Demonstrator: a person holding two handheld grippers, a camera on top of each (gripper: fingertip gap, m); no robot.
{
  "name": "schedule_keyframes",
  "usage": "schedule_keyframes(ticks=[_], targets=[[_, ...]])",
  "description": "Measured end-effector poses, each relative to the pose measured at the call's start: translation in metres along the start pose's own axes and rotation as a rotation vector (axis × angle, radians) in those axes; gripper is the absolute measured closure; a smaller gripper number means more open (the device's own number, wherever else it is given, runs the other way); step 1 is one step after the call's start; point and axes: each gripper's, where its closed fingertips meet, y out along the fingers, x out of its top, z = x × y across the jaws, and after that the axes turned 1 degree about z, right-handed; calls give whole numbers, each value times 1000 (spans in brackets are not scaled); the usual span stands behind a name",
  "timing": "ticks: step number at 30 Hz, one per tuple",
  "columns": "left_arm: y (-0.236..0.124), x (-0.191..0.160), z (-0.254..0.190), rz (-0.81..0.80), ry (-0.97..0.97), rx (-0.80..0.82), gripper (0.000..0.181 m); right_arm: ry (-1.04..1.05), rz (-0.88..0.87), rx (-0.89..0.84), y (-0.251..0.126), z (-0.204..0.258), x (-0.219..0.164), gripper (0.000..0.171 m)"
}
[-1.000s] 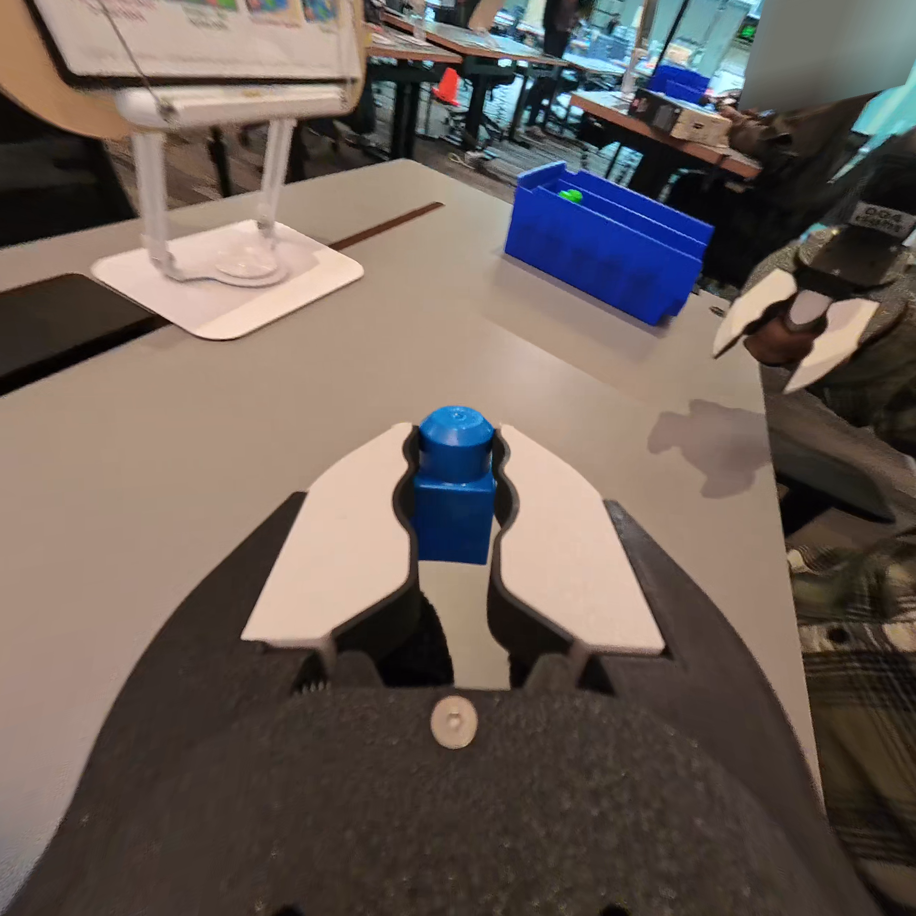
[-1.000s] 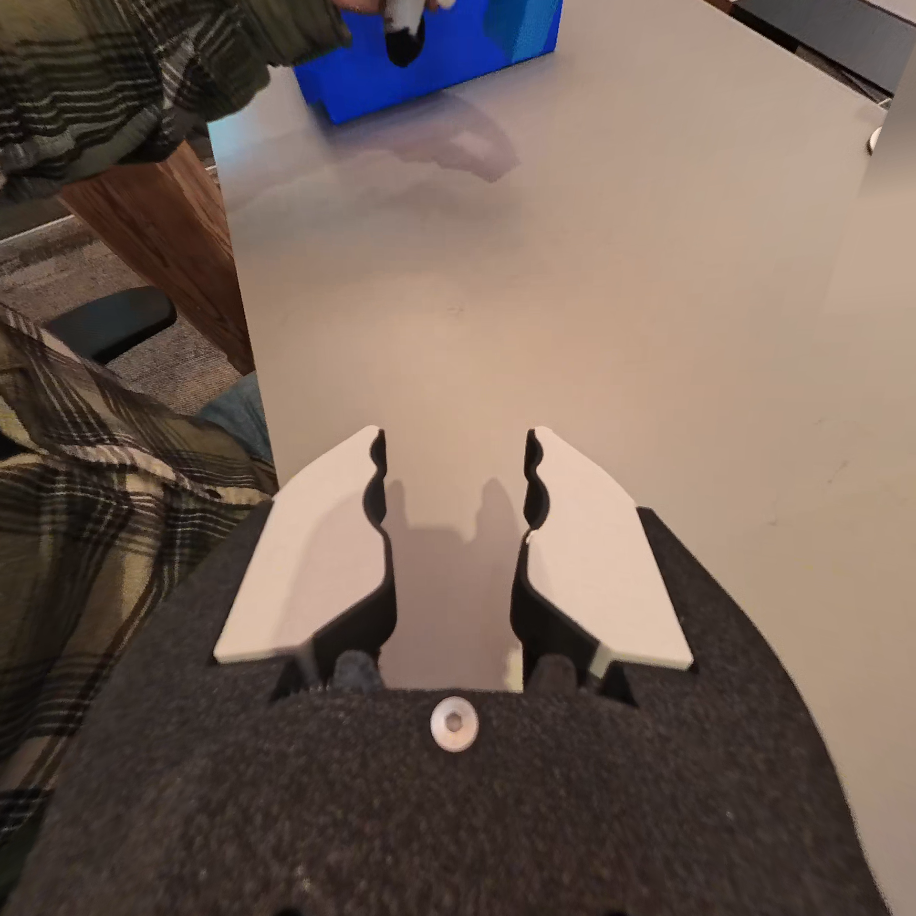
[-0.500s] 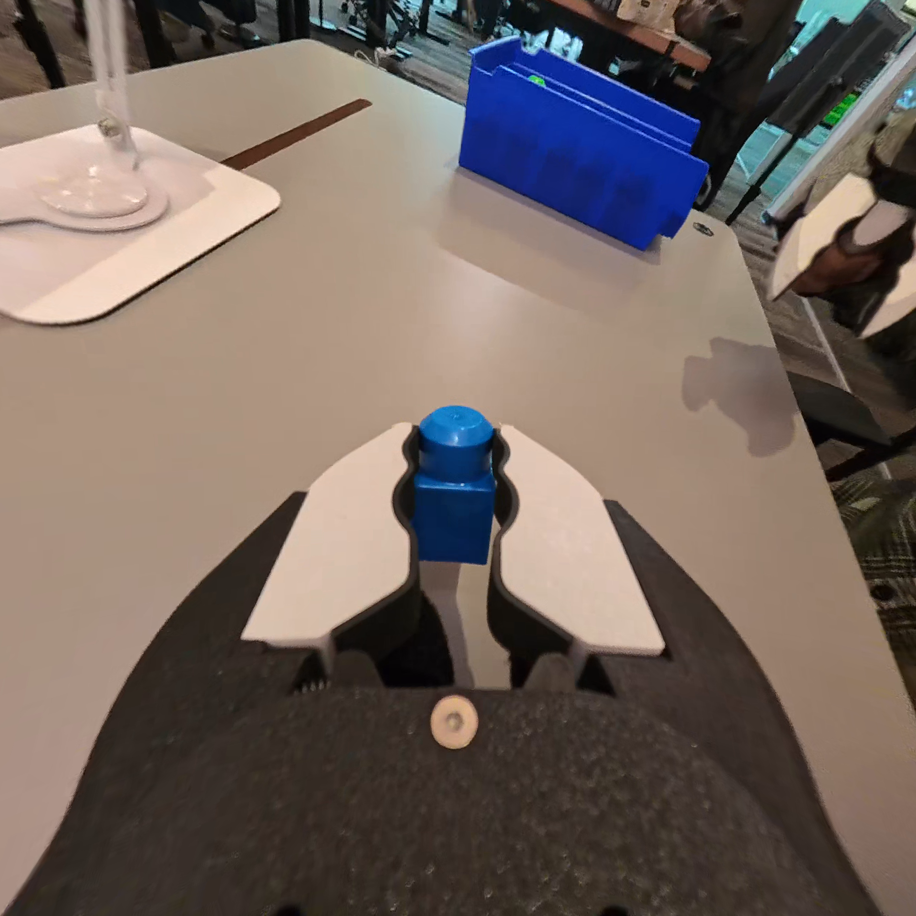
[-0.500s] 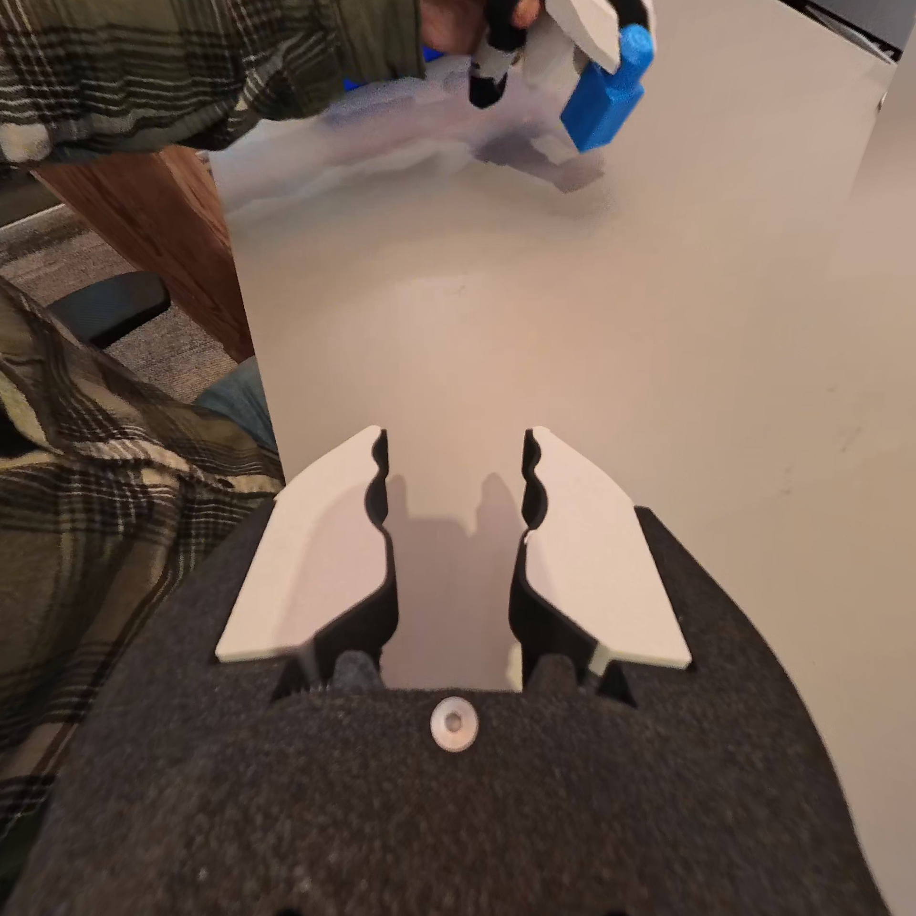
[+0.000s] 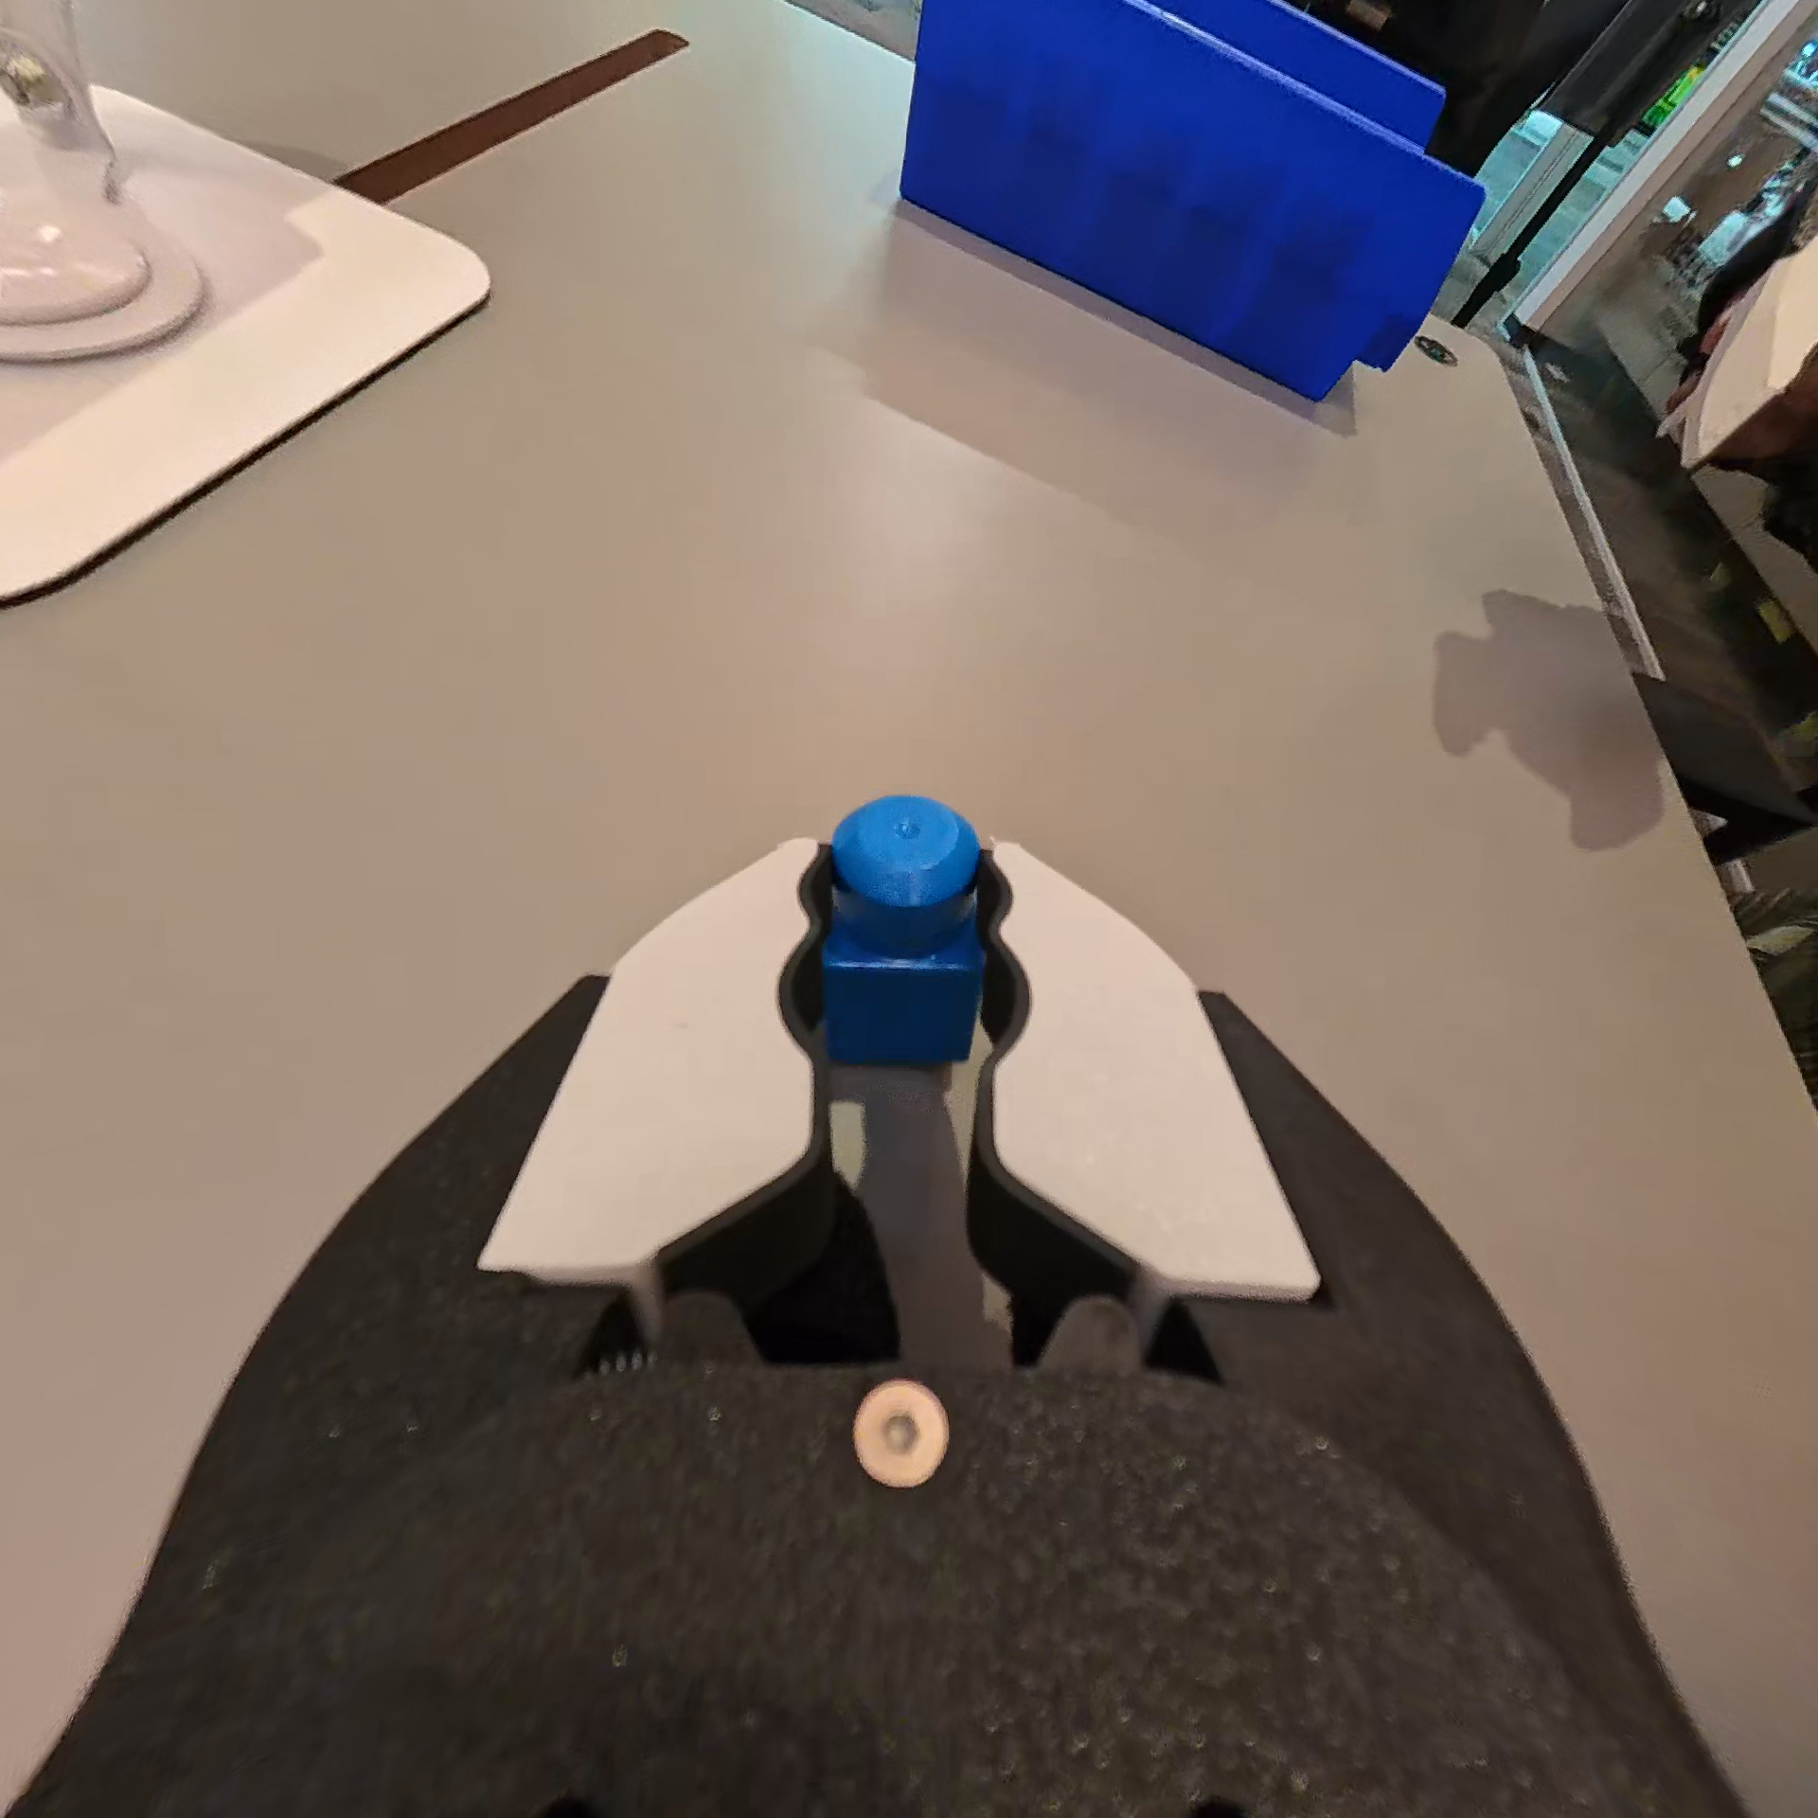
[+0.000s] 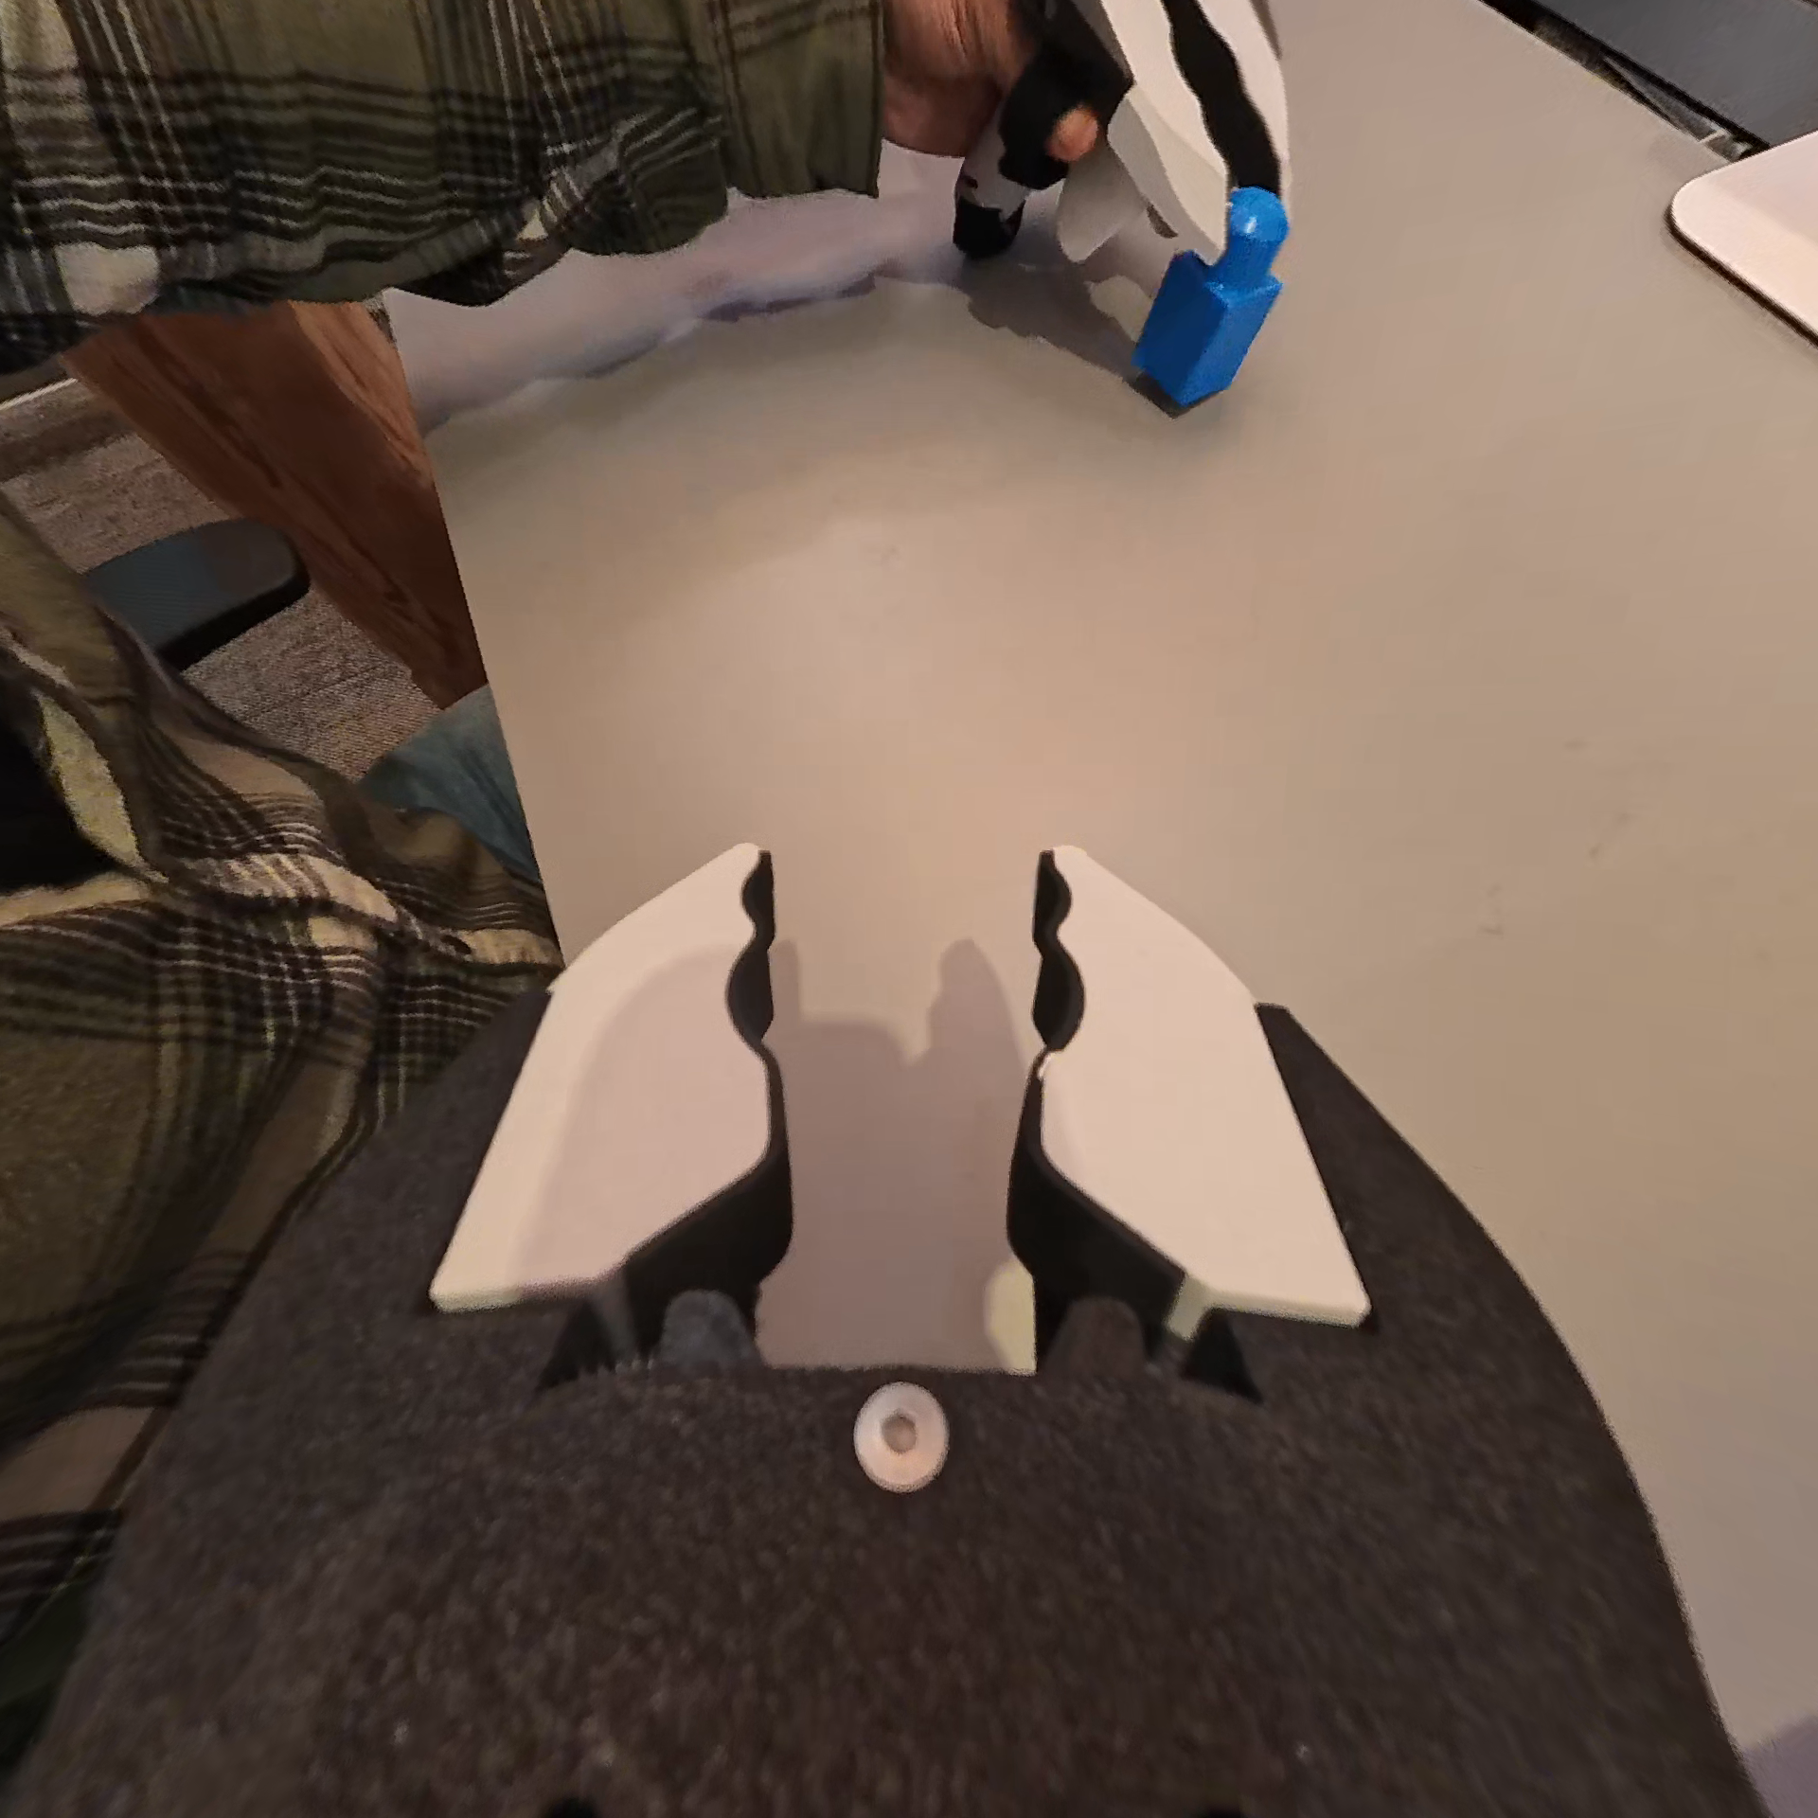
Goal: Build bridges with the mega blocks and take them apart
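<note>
My left gripper (image 5: 903, 866) is shut on a small blue one-stud block (image 5: 900, 974). In the right wrist view the same block (image 6: 1208, 300) hangs tilted from the left gripper (image 6: 1215, 231), its lower corner at or just above the grey table (image 6: 1082, 639). My right gripper (image 6: 900, 866) is open and empty, low over the table near its front edge. It also shows at the right edge of the left wrist view (image 5: 1761, 364). A blue bin (image 5: 1181, 187) stands at the back of the table.
A white stand base (image 5: 197, 334) lies at the far left, and its corner shows in the right wrist view (image 6: 1761, 226). The table's right edge (image 5: 1613, 689) drops to the floor. A person's plaid sleeve (image 6: 393, 138) reaches over the table's near left corner.
My left gripper has come down and forward with the blue block, tilting towards the table; the block has entered the right wrist view and dropped close to the surface. The right gripper stayed open.
</note>
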Motion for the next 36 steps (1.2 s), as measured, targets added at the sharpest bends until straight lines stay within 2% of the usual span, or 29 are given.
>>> schedule_keyframes(ticks=[11,14,17,20,23,25,27,29,31,34,36], targets=[[-9,-12,-7,160,151,37,154,-23,16,5,3,5,5,120],[-8,-18,-4,209,188,61,147,-27,17,3,3,6,7,115],[-8,-11,-7,166,192,59,140,-33,9,-1,3,7,10,110],[-21,18,-16,56,196,90,136,-29,17,-12,4,3,13,109],[-64,58,-35,-28,224,176,131,-13,31,-28,5,-4,19,109],[-115,68,-37,-18,245,297,138,-10,36,-38,8,-6,25,110],[-181,61,-22,22,262,490,144,-16,42,-36,15,-6,30,110],[-246,34,-1,101,269,635,150,-17,52,-28,25,-5,34,110],[-291,-4,20,166,249,661,150,-14,65,-3,38,-2,39,110],[-326,-63,55,314,178,633,150,-20,110,23,57,0,46,110],[-329,-91,72,413,194,594,151,-35,133,30,68,1,53,110]])
